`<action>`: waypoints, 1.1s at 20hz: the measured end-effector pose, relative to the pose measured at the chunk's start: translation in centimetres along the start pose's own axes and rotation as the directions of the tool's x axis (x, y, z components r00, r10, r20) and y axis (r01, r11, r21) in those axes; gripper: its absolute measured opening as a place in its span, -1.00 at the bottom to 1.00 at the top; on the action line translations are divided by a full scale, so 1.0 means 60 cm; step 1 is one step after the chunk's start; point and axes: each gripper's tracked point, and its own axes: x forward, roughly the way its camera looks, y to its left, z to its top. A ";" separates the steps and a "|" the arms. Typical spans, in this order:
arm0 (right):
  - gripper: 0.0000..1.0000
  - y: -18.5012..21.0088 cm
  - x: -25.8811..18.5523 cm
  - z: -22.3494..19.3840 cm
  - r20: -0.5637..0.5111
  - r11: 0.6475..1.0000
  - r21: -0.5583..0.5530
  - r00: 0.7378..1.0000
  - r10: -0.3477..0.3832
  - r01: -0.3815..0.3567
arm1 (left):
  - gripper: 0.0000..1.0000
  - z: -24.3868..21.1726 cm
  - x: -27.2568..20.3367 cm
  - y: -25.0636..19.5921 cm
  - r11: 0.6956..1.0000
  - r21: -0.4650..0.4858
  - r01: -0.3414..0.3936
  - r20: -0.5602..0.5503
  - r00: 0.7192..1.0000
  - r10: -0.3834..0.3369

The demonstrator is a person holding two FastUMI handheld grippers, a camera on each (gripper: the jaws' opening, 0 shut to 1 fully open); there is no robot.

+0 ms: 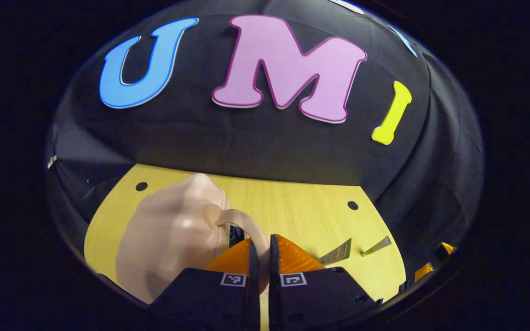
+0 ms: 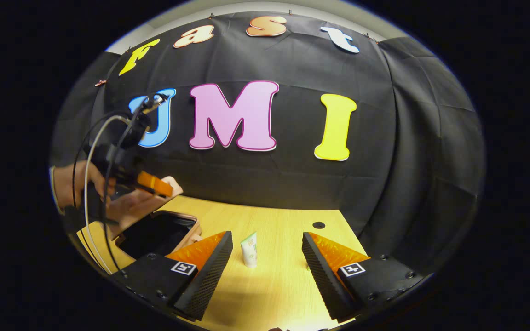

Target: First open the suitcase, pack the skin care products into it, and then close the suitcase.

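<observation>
My left claw (image 1: 260,257) clamps the handle (image 1: 246,225), lifting the suitcase (image 2: 154,232) lid; my spread right claw (image 2: 267,259) must next grasp the tube (image 2: 249,249).

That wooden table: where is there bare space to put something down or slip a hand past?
The light wooden table is bare right of the small white tube, out to the round hole. It is crowded at left, where the left gripper holds up the lid of the pale pink suitcase.
</observation>
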 end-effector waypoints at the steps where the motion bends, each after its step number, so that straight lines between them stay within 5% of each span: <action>1: 0.93 0.010 -0.004 0.003 0.003 1.000 0.001 1.000 -0.004 0.004 | -0.75 0.026 -0.023 0.040 1.000 -0.011 0.003 0.015 1.000 -0.002; 6: 0.93 0.058 -0.003 -0.020 -0.046 1.000 0.022 0.999 -0.017 0.018 | -0.76 0.098 -0.101 0.338 0.986 0.011 -0.168 0.073 0.983 0.167; 11: 0.93 0.085 0.024 -0.055 -0.091 0.999 0.004 0.995 -0.034 0.034 | -0.77 0.055 -0.086 0.623 0.940 -0.020 -0.340 0.060 0.938 0.341; 19: 0.94 0.061 0.071 -0.110 -0.129 0.990 -0.005 0.982 -0.139 0.139 | -0.78 -0.124 0.047 0.837 0.900 -0.287 -0.327 -0.090 0.945 0.315; 22: 0.94 0.040 0.073 -0.121 -0.127 0.985 0.007 0.977 -0.171 0.173 | -0.70 -0.173 0.061 0.884 0.854 -0.255 -0.453 -0.152 0.891 0.427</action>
